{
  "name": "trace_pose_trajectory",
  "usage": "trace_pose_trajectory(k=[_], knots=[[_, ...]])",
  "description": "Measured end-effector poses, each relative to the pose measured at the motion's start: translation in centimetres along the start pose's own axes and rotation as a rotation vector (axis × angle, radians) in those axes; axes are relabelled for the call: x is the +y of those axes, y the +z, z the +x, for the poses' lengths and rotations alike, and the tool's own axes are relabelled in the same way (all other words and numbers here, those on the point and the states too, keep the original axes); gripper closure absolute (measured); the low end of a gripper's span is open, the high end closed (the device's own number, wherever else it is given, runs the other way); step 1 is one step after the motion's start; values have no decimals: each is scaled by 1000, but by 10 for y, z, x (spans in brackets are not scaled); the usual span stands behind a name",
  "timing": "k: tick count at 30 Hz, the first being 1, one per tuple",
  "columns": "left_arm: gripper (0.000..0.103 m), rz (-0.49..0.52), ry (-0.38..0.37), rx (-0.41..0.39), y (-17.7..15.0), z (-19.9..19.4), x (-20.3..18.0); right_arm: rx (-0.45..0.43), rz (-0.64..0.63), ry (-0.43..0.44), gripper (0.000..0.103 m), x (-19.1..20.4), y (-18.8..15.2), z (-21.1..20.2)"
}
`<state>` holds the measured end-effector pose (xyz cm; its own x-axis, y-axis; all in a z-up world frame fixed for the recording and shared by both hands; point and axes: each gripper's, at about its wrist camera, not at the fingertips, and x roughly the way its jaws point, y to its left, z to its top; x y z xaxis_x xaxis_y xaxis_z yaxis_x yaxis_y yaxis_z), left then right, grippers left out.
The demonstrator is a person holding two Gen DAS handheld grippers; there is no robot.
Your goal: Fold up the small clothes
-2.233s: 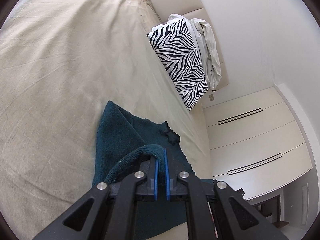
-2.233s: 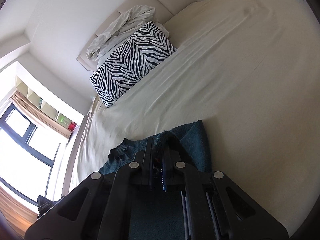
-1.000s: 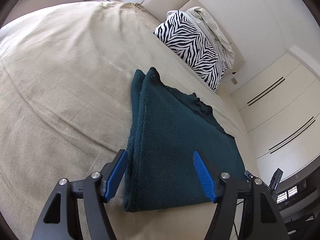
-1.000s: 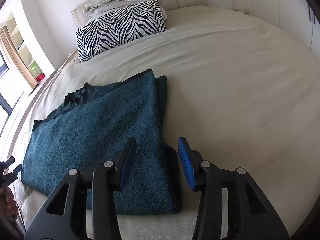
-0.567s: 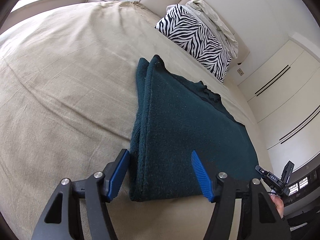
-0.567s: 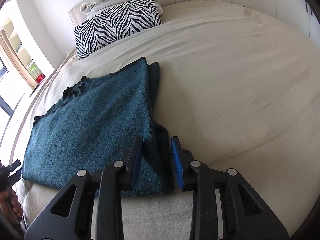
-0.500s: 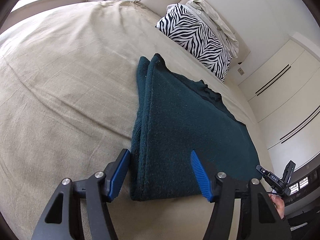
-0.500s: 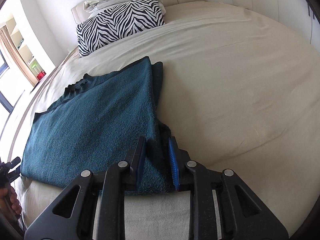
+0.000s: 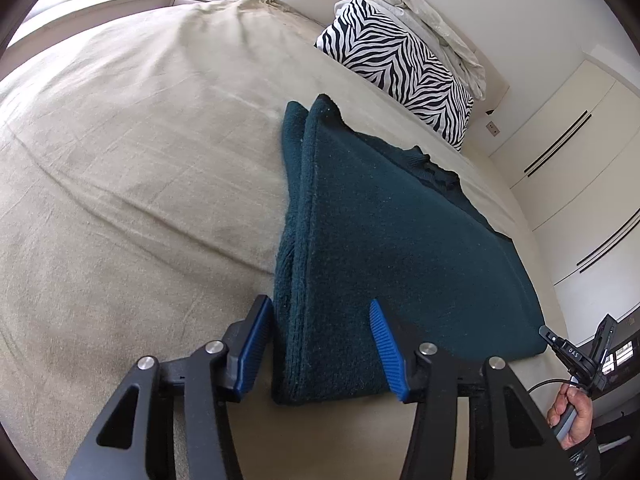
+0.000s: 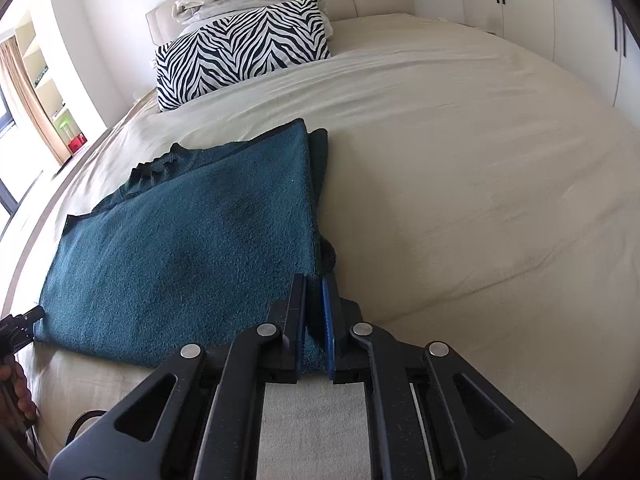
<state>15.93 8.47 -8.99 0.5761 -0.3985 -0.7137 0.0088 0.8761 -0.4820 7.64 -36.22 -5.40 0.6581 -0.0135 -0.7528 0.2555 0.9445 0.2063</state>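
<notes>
Two grippers: right gripper clamps teal garment; left gripper closing, straddling it

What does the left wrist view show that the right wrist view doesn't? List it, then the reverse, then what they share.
Only the left wrist view: the left gripper, fingers apart and closing around the teal garment's near left corner, and a hand on the other handle.

Only the right wrist view: the right gripper shut on the garment's near right corner, plus a curtained window.

Both: the folded garment on the beige bed, the zebra pillow and white wardrobe doors.
</notes>
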Motion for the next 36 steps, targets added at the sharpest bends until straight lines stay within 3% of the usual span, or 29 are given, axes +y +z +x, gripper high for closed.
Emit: trace_pose_trajectory(k=[15, 18, 22, 27, 30, 33, 36], knots=[[56, 18, 24, -14, -2, -4, 3, 32, 72, 27, 98, -22, -23, 6], [56, 15, 33, -22, 0, -5, 3, 54, 120, 79, 97, -34, -24, 15], [51, 8, 50, -51, 6, -10, 3, 36, 249, 219, 93, -60, -29, 19], [52, 34, 58, -63, 11, -9, 0, 15, 226, 222, 89, -57, -32, 21], [81, 66, 73, -44, 11, -2, -5, 11, 229, 229, 89, -58, -33, 22], [91, 86, 94, -54, 8, -1, -7, 13, 250, 250, 89, -62, -34, 24], [93, 92, 110, -59, 6, -2, -7, 14, 253, 253, 89, -63, -33, 25]])
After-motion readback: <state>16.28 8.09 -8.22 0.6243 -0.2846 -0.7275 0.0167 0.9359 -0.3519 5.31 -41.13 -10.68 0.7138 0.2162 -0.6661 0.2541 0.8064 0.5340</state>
